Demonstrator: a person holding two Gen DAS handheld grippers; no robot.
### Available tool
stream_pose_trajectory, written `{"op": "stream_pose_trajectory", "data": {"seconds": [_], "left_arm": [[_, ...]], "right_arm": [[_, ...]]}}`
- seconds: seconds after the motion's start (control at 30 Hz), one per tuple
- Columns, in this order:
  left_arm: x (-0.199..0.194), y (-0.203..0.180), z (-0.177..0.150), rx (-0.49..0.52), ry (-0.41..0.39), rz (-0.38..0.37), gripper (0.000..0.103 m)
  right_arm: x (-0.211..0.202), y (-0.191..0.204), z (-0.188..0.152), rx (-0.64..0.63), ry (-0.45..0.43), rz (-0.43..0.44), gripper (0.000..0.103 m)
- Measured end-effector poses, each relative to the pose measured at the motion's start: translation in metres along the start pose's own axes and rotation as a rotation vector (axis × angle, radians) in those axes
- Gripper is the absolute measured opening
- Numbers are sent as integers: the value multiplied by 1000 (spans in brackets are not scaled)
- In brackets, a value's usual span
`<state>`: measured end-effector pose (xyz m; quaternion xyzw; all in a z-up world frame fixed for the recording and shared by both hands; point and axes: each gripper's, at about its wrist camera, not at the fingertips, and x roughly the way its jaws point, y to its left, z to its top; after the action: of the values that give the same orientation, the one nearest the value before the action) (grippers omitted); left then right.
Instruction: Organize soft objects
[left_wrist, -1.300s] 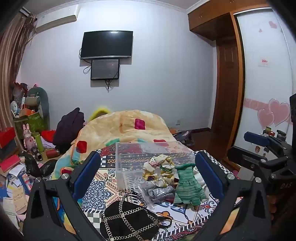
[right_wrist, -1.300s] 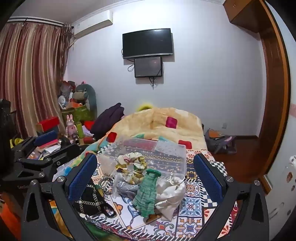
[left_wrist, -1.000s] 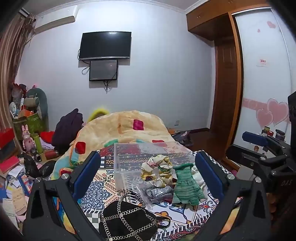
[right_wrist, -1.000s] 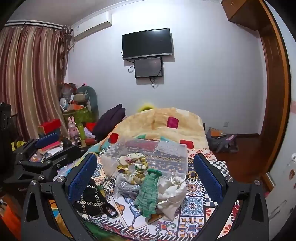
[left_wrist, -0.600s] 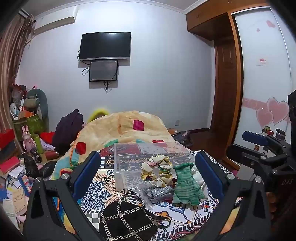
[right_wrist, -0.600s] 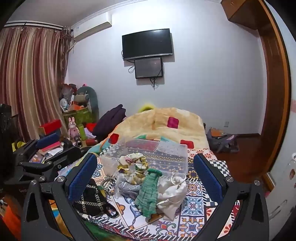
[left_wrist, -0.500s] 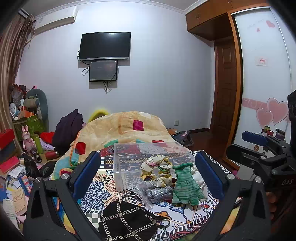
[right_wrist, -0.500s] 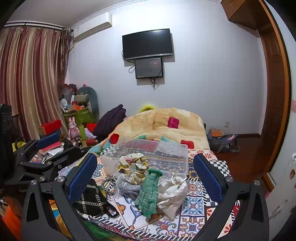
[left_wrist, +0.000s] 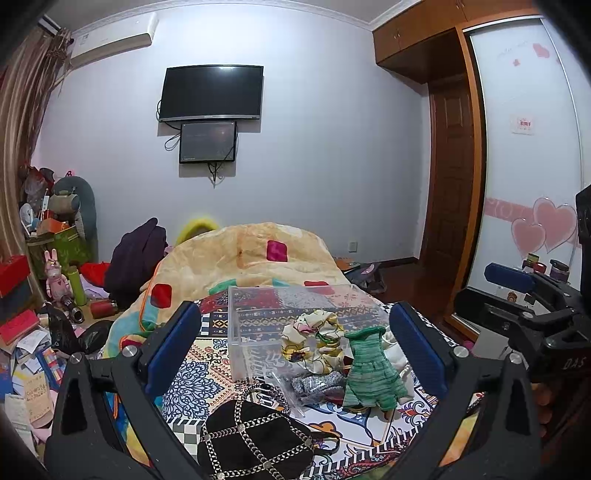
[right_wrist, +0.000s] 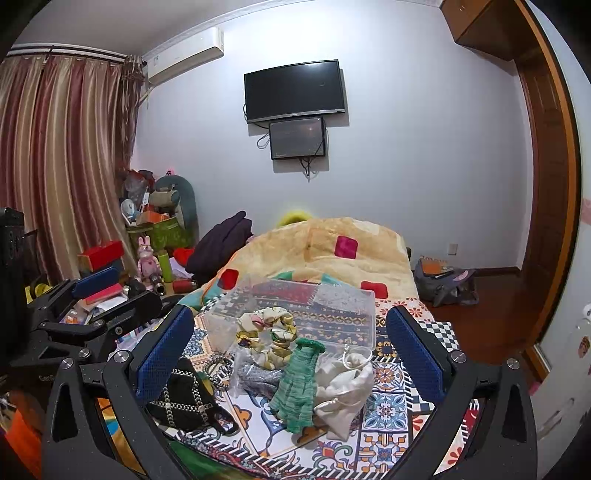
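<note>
A pile of soft things lies on the patterned cloth in front of a clear plastic box. A green knitted doll dress lies over a cream drawstring pouch. Beside them are a floral scrunchie, a silver glitter piece in a clear bag and a black chain-net bag. My left gripper and right gripper both hover open, short of the pile, holding nothing.
A yellow quilt covers the bed behind the box. Clutter of toys, boxes and papers fills the floor at left. A backpack lies on the wooden floor at right, near a wardrobe door.
Both views have drifted very slightly; the grippers stay open and the soft things have not moved.
</note>
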<state>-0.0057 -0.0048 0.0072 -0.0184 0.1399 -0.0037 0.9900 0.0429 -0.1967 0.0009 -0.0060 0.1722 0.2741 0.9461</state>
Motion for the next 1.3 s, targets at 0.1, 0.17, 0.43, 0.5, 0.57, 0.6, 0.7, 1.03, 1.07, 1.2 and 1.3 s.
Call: {"op": "stream_pose_trajectory", "data": {"seconds": [0.1,0.17,0.43,0.5,0.57,0.6,0.7,1.03,1.07,1.2,1.3], "left_arm": [[0,0,0,0,-1,-1,103],[0,0,0,-1,0,-1,103],[0,1,0,-1,-3,-1,103],[0,1,1,-2,-4,0,103],[0,1,0,-1,-4,0,103],[0,1,0,-1,-4,0,103],[0,1,0,-1,-4,0,103],[0,1,1,0,-5,-1,103],[0,1,0,0,-5,0,103],[-1,2,1,1,-6,1,103],[-1,2,1,0,-6,-1,103]], "right_arm": [[0,1,1,-1,-3,1,103],[-1,1,0,-3,-5,3,103],[0,2,-1,-2,-8,8,103],[0,2,-1,-2,-8,8,103],[0,2,-1,-1,-8,7,103],[0,2,-1,-1,-8,7,103],[-1,3,0,1,-11,9,103],[-1,3,-1,2,-11,11,103],[-1,3,-1,2,-12,11,103],[-1,3,-1,2,-12,11,103],[-1,3,-1,3,-12,11,103]]}}
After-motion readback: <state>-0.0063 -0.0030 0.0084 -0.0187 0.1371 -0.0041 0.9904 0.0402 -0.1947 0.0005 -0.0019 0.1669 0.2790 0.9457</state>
